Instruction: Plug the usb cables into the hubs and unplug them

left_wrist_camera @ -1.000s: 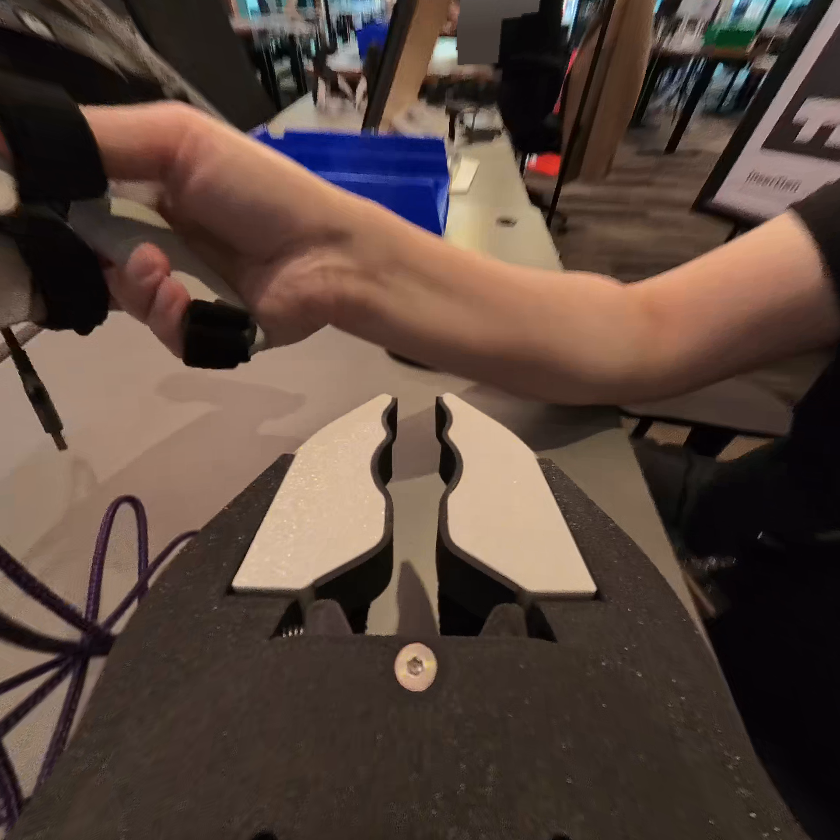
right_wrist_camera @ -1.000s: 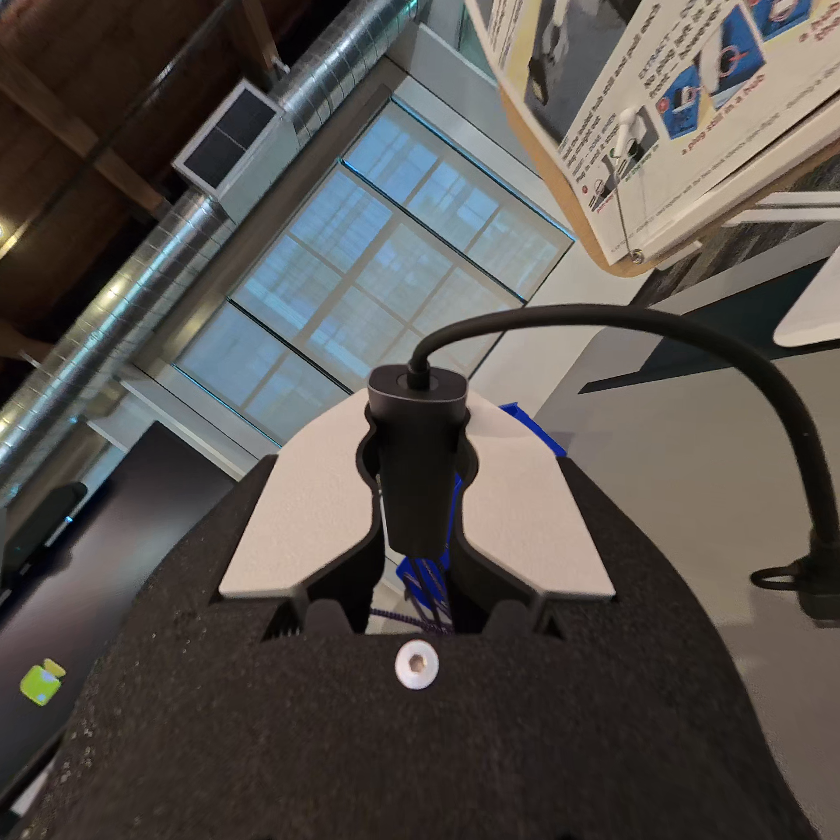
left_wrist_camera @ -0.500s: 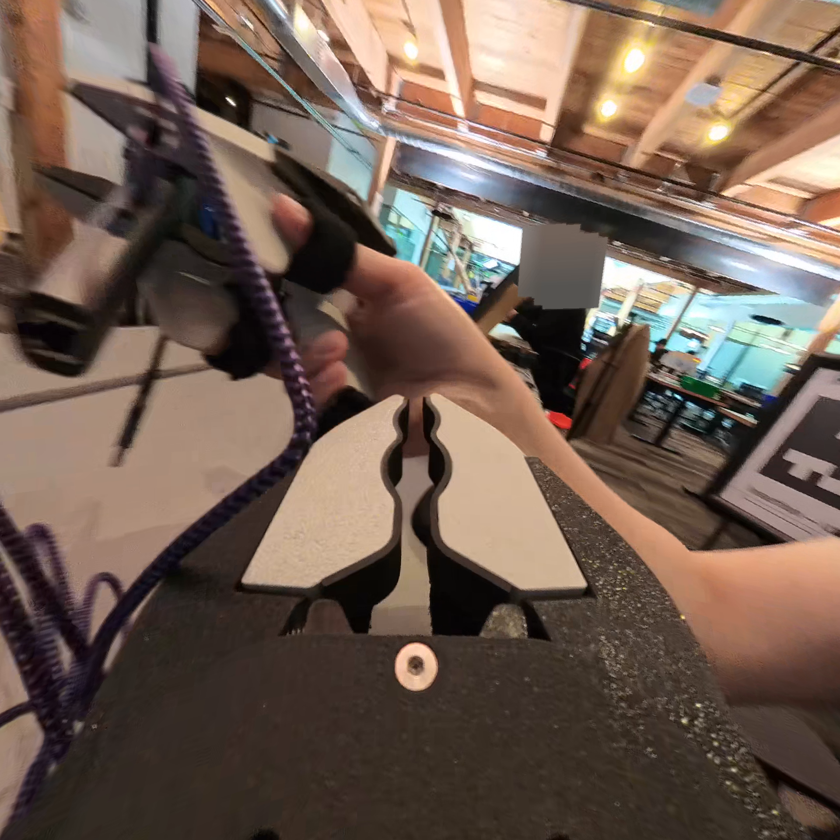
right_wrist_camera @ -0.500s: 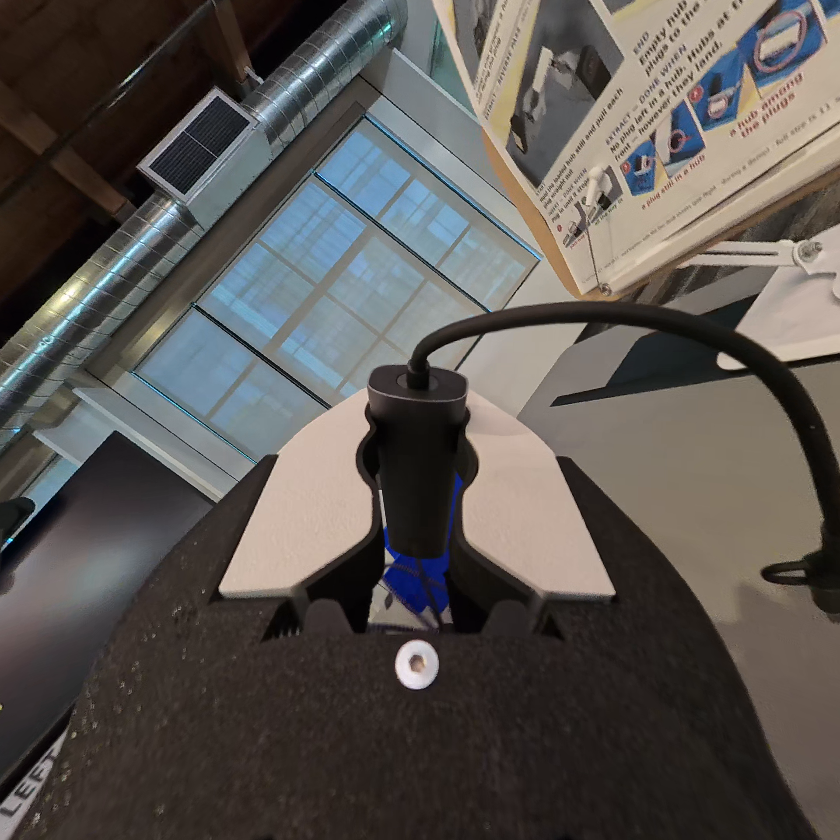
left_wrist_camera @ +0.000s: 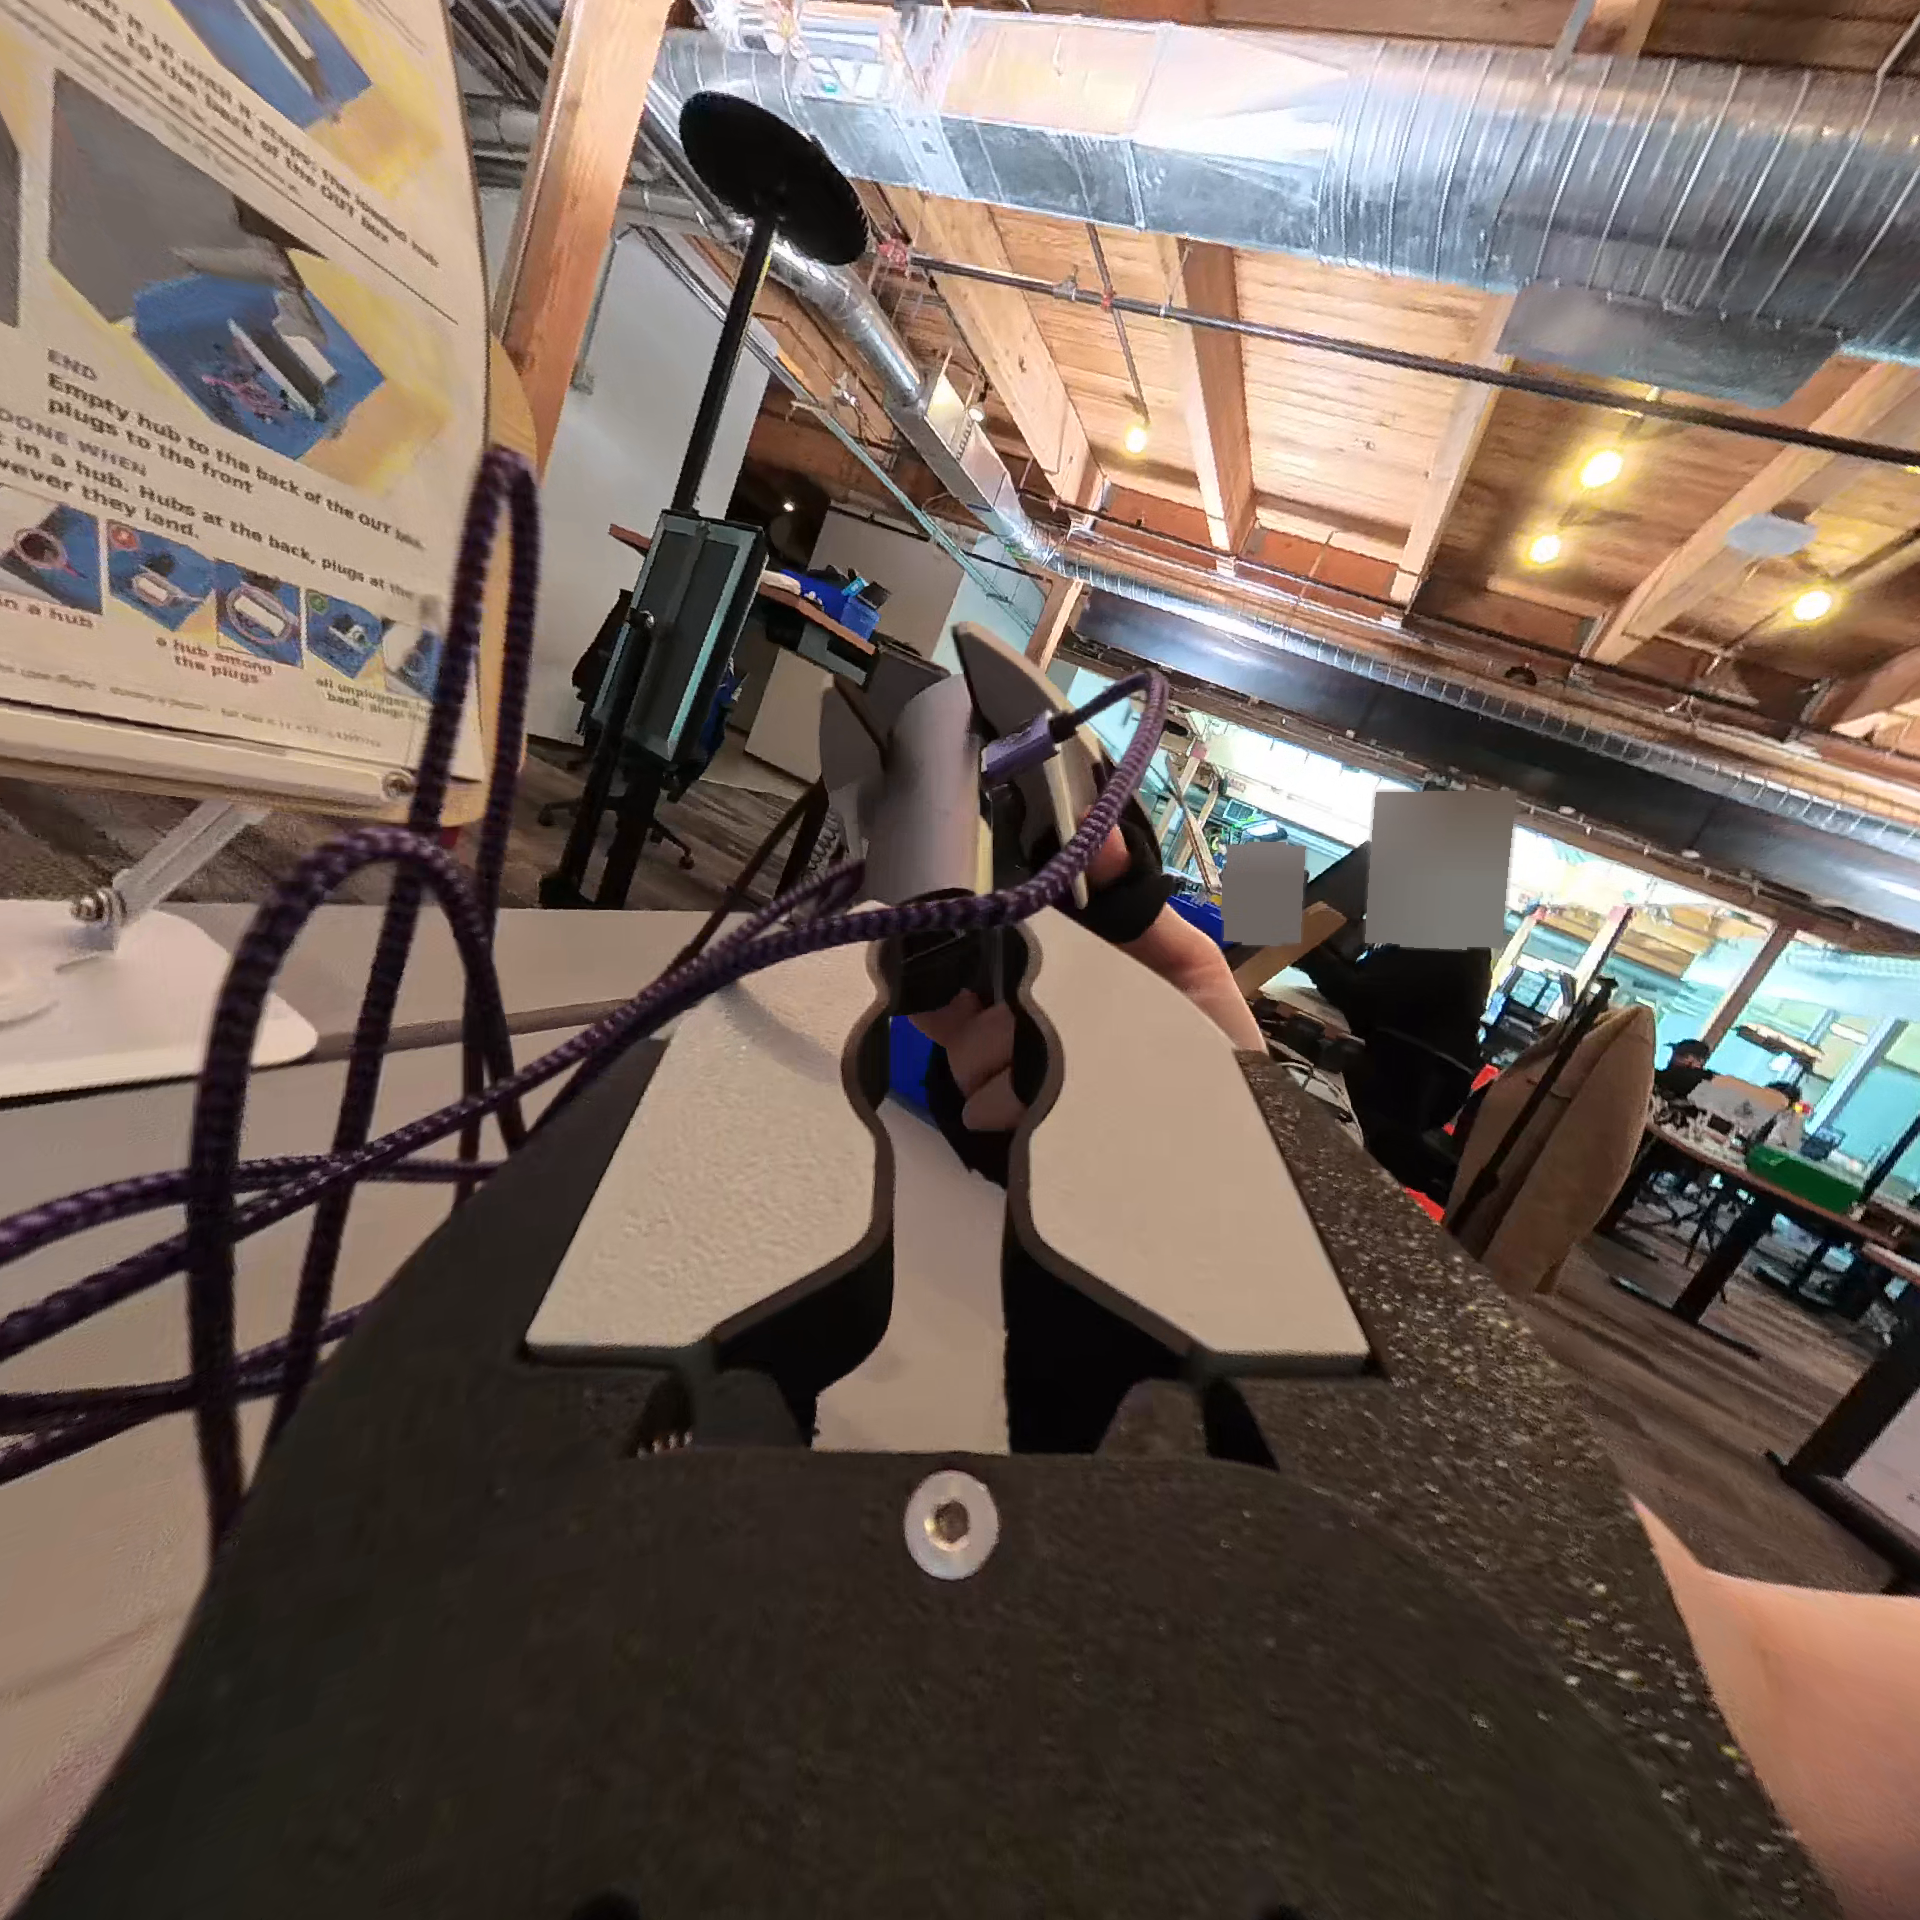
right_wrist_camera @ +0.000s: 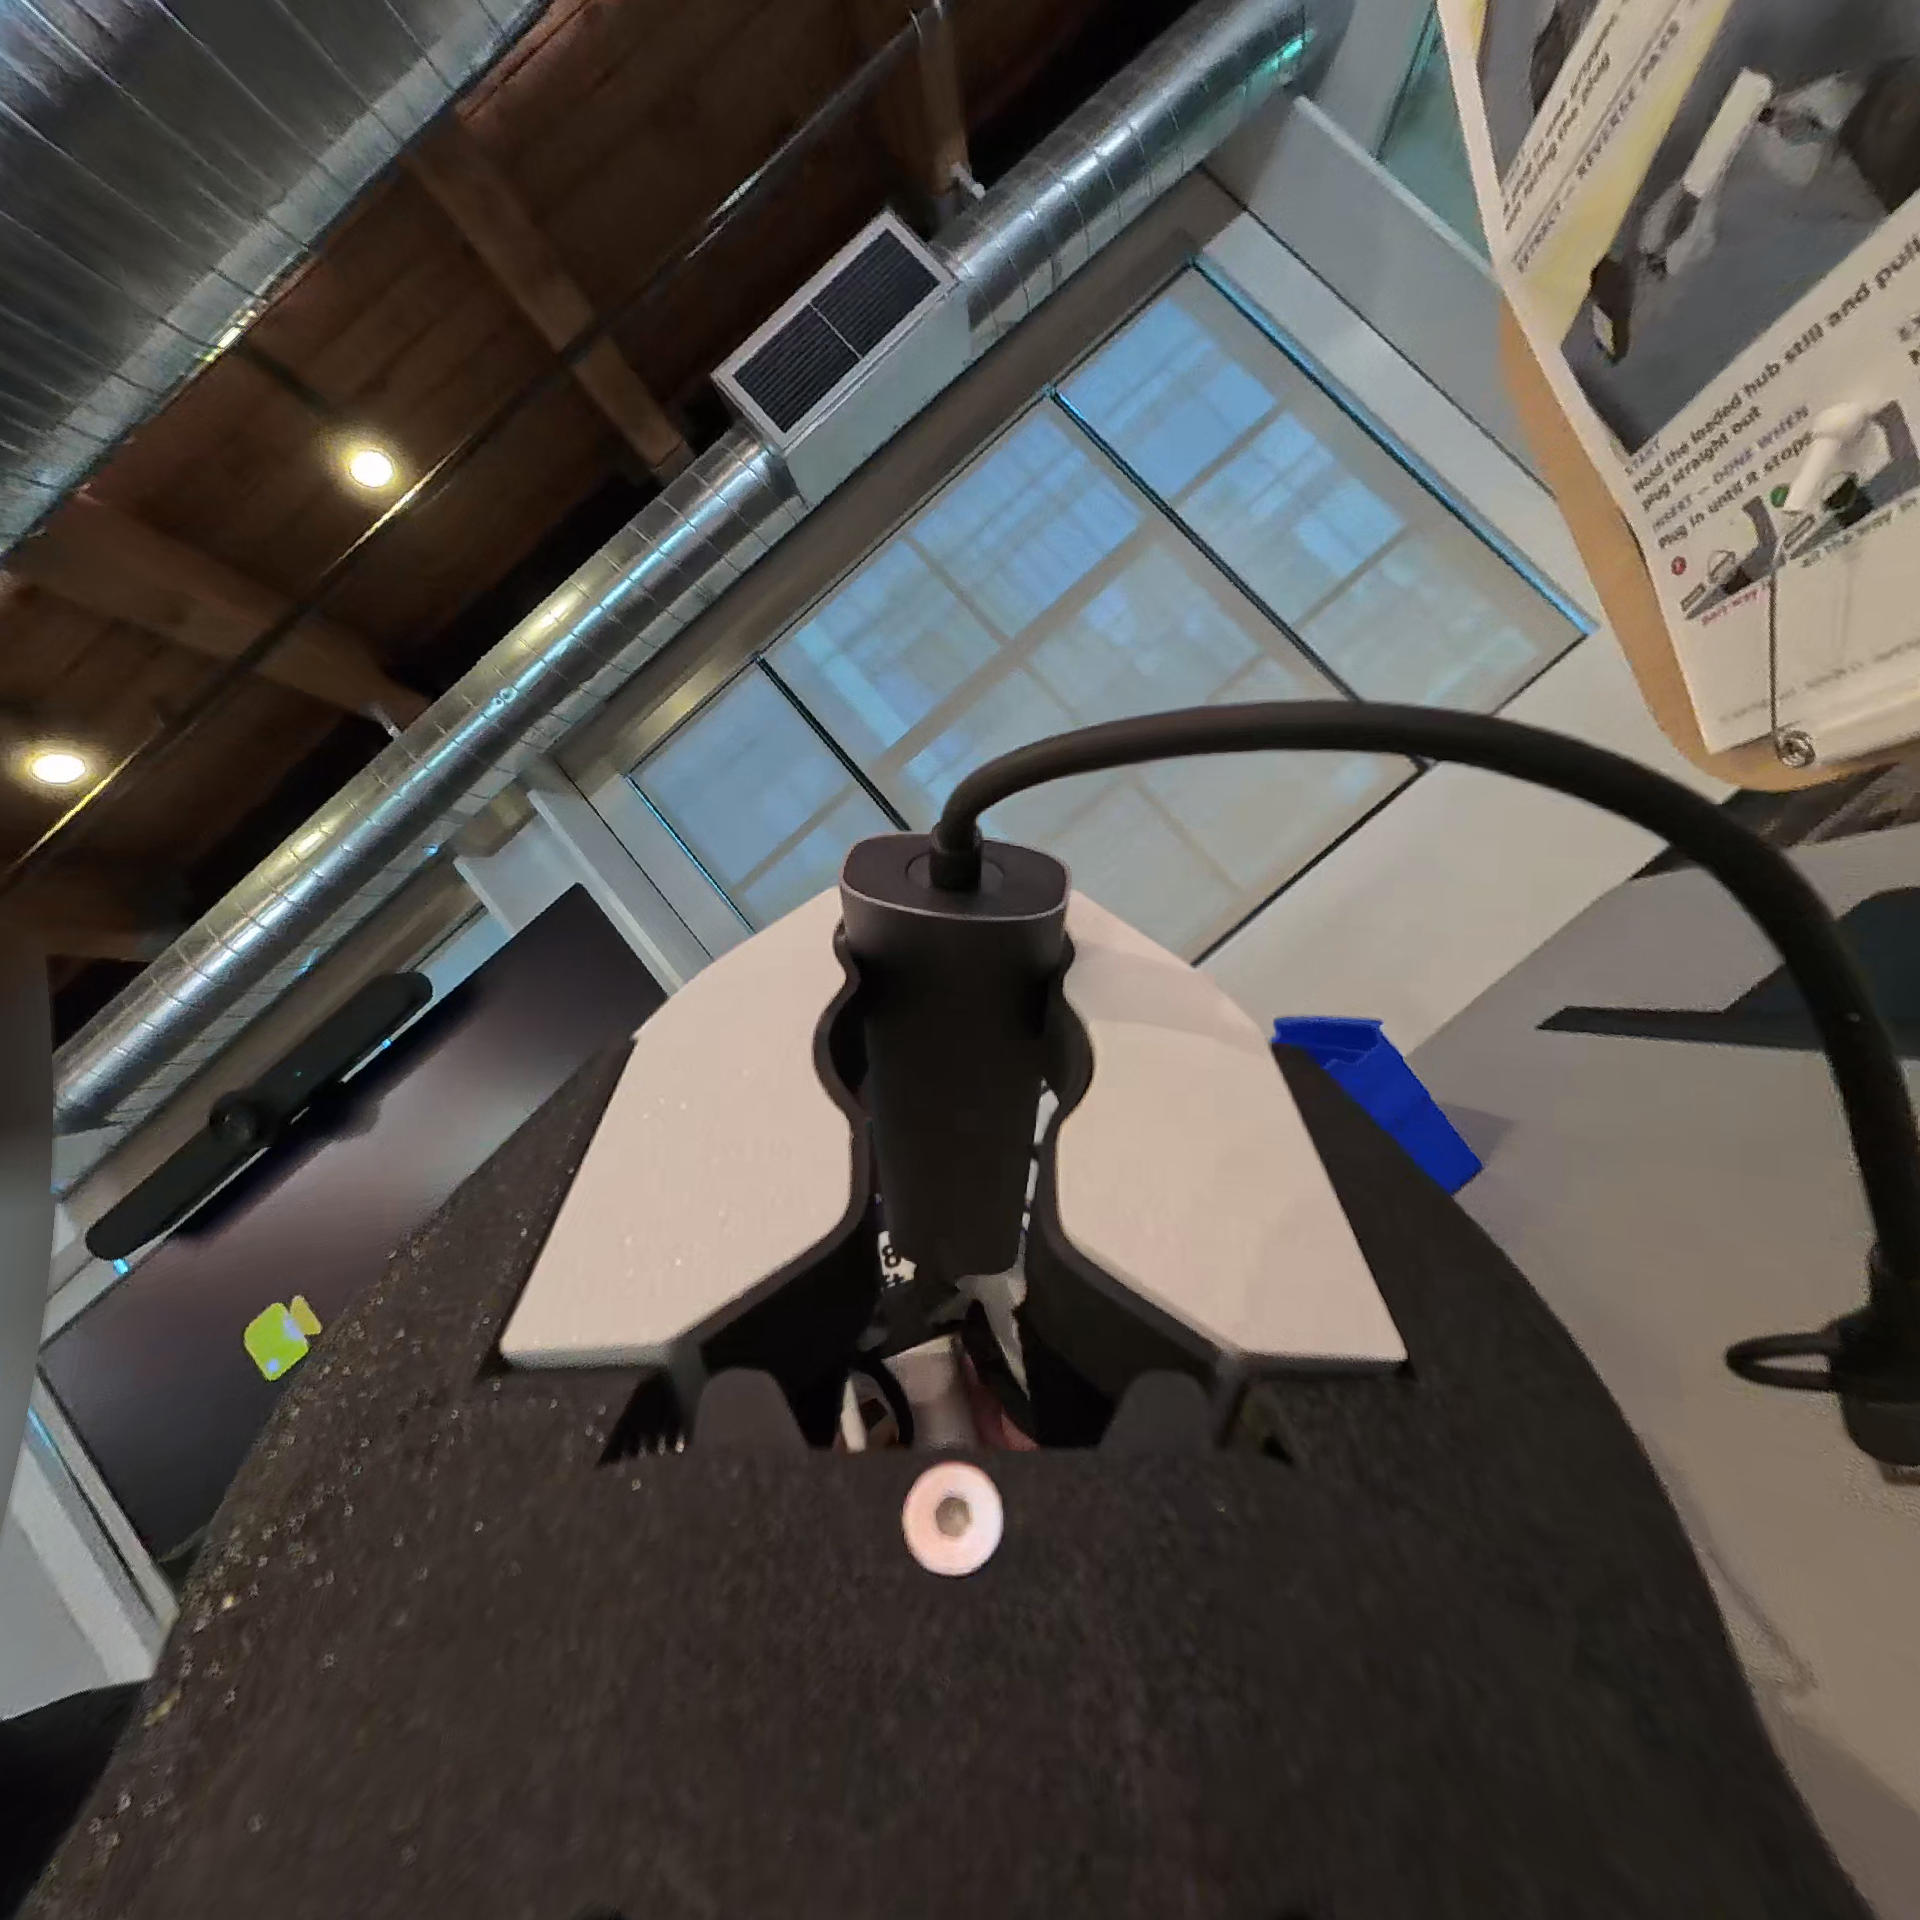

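Observation:
My right gripper (right_wrist_camera: 951,935) is shut on a dark grey USB hub (right_wrist_camera: 951,1039) and holds it upright in the air. The hub's black cable (right_wrist_camera: 1455,727) arcs right and hangs down to its connector (right_wrist_camera: 1881,1382). In the left wrist view, the right gripper (left_wrist_camera: 966,790) is just ahead with the hub (left_wrist_camera: 920,800) in it. A purple plug (left_wrist_camera: 1013,753) sits in the hub's side. Its purple braided cable (left_wrist_camera: 499,1081) runs past my left fingertips and loops off to the left. My left gripper (left_wrist_camera: 951,966) is open and empty, just under that cable.
A grey table (left_wrist_camera: 623,956) lies below. An instruction board (left_wrist_camera: 208,364) on a white stand (left_wrist_camera: 125,1008) is at the left and also shows in the right wrist view (right_wrist_camera: 1714,364). A blue bin (right_wrist_camera: 1371,1091) is behind the right gripper. A black pole stand (left_wrist_camera: 717,364) is beyond the table. The tips of one gripper are about 8 cm away from the tips of the other.
The left view has swung up from the table. The right gripper with the hub and purple cable now sits straight ahead of my left fingers, which have opened slightly. The right gripper tilted, still gripping the hub.

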